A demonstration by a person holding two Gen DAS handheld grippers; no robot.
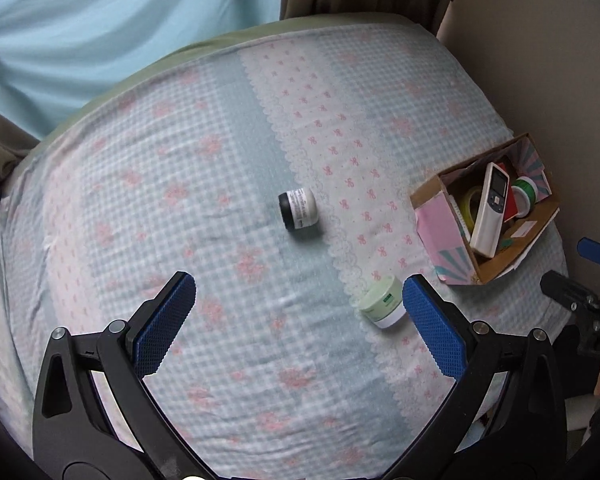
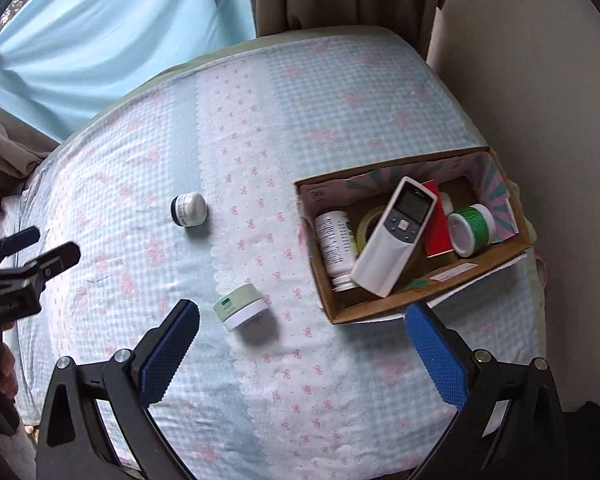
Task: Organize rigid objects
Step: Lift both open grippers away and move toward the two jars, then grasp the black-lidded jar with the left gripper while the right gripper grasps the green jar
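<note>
Both the left gripper (image 1: 300, 304) and right gripper (image 2: 302, 332) hover with fingers spread, empty. Green-lidded jar (image 2: 242, 307) lies at eleven o'clock; black-capped jar (image 2: 189, 209) mid-bed; cardboard box (image 2: 420, 302) hugs the bed's (image 2: 340, 92) two-o'clock edge.

The left gripper (image 1: 299, 300) and right gripper (image 2: 302, 328) are built alike: black plastic arms with triangular cut-outs, joined by silver screws. Blue pads with a fine diamond texture are fitted inside the fingers (image 1: 164, 322).
</note>
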